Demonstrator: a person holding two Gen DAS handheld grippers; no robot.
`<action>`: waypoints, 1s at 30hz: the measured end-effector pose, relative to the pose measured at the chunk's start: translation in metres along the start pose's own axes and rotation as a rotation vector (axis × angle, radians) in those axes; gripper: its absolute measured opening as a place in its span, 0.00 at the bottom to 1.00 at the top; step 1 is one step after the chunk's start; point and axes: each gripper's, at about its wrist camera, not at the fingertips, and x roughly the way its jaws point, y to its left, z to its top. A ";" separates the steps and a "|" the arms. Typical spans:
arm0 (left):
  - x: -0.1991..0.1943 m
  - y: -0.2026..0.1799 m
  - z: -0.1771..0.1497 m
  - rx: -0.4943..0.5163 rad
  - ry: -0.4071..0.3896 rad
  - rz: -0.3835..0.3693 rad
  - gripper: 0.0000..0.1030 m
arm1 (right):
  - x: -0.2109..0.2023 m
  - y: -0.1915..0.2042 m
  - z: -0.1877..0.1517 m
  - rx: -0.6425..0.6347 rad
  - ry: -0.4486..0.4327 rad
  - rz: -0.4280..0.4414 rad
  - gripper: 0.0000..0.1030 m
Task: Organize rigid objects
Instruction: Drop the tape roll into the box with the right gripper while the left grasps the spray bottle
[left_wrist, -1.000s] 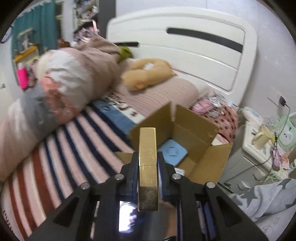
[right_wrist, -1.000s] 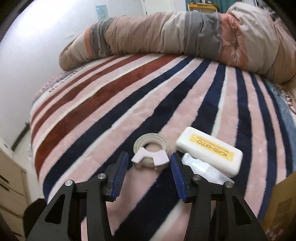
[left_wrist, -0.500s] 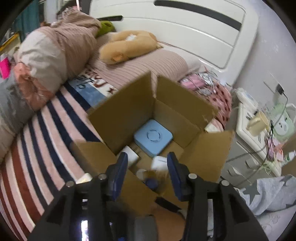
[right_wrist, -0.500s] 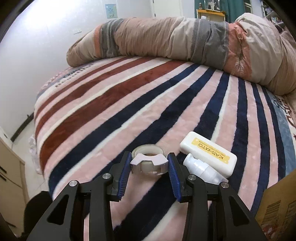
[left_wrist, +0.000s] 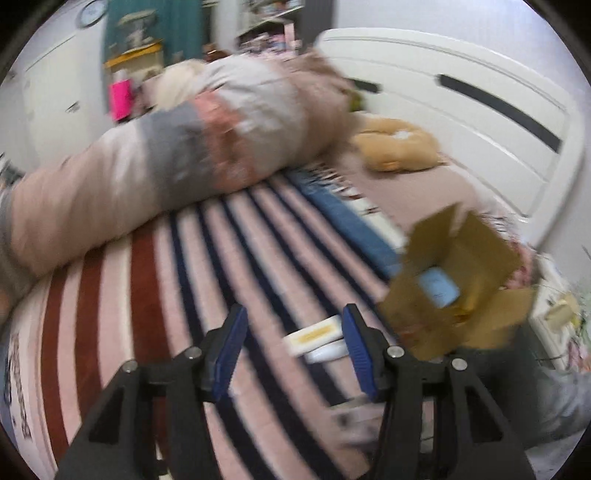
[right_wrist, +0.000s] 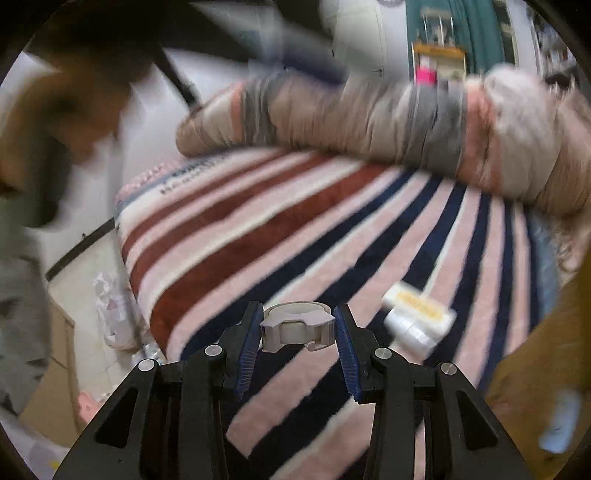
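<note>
My left gripper (left_wrist: 293, 343) is open and empty above the striped blanket (left_wrist: 155, 295). A white box with a yellow label (left_wrist: 314, 336) and a white bottle (left_wrist: 327, 355) lie just ahead of it. The open cardboard box (left_wrist: 458, 288) stands to the right with a light blue item (left_wrist: 439, 288) inside. My right gripper (right_wrist: 297, 341) is shut on a white tape dispenser (right_wrist: 295, 325) and holds it lifted above the blanket. The white labelled box (right_wrist: 419, 304) and bottle (right_wrist: 410, 336) lie to its right.
A rolled duvet (left_wrist: 155, 162) lies across the back of the bed. A tan plush toy (left_wrist: 399, 147) rests by the white headboard (left_wrist: 461, 110). A cardboard wall (right_wrist: 546, 350) is at the right. The bed edge and floor clutter (right_wrist: 110, 310) are at the left.
My left gripper released the gold box into the carton and swung left, away from it. My right gripper closed on the tape dispenser and lifted it off the blanket.
</note>
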 end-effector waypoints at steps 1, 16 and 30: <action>0.005 0.008 -0.007 -0.012 0.009 0.013 0.48 | -0.022 0.001 0.007 -0.004 -0.036 -0.024 0.34; 0.136 -0.011 -0.085 -0.131 0.145 -0.160 0.74 | -0.129 -0.126 0.002 0.246 -0.003 -0.445 0.49; 0.187 -0.058 -0.085 -0.154 0.122 -0.036 0.57 | -0.130 -0.131 -0.009 0.240 -0.001 -0.407 0.60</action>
